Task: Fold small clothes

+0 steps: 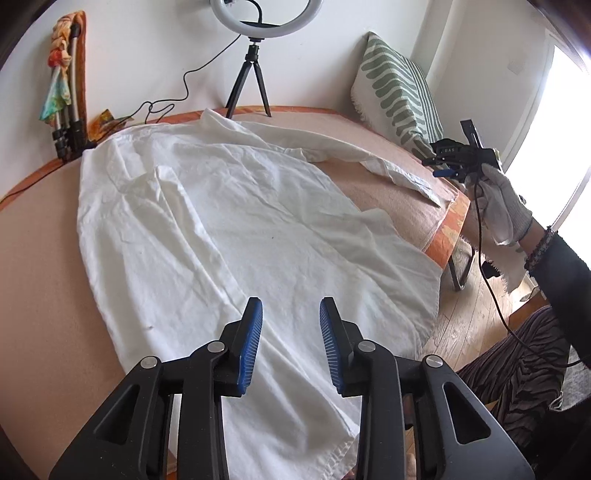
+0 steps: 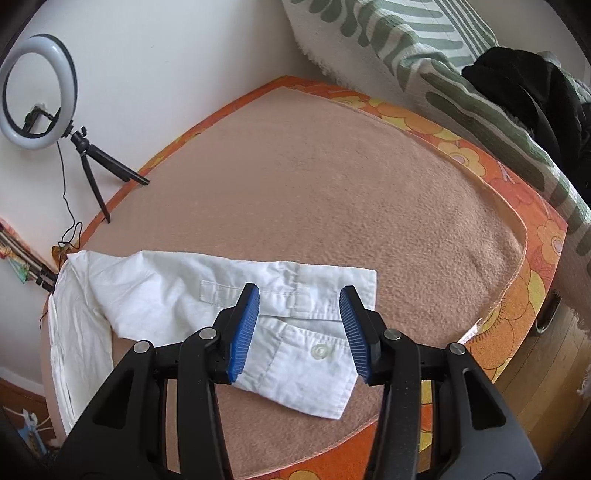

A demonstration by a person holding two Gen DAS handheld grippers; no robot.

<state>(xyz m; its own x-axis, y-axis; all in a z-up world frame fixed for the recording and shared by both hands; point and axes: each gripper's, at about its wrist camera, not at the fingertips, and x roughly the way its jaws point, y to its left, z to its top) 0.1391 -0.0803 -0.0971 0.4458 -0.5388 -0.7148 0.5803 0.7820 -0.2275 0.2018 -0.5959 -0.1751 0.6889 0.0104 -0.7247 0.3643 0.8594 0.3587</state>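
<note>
Claws first: your left gripper (image 1: 291, 325) is spread wide w/ nothing between the pads, hovering over the lower body of the white shirt (image 1: 221, 229) near its hem. Your right gripper (image 2: 300, 325) is likewise wide and empty, poised just above the sleeve cuff (image 2: 310, 354) (button visible between the pads), not yet pinching it as far as the wrist view shows.

Moving outward: shirt lies spread mostly flat on the peach blanket (image 2: 332, 192), body toward the left side, one sleeve stretched out to the right edge of the bed. Cuff end is doubled over itself a bit. Wrinkles across the body, esp. the upper left.

Progress, as a judgement: early. No proper fold is in yet; sleeves aren't brought in, body isn't halved. You're prob. set up for the first sleeve fold, so nearly everything's left.

Beyond that: ring light (image 1: 266, 18) on its tripod at the wall, and a green-striped pillow (image 1: 399, 85) at the far right.
</note>
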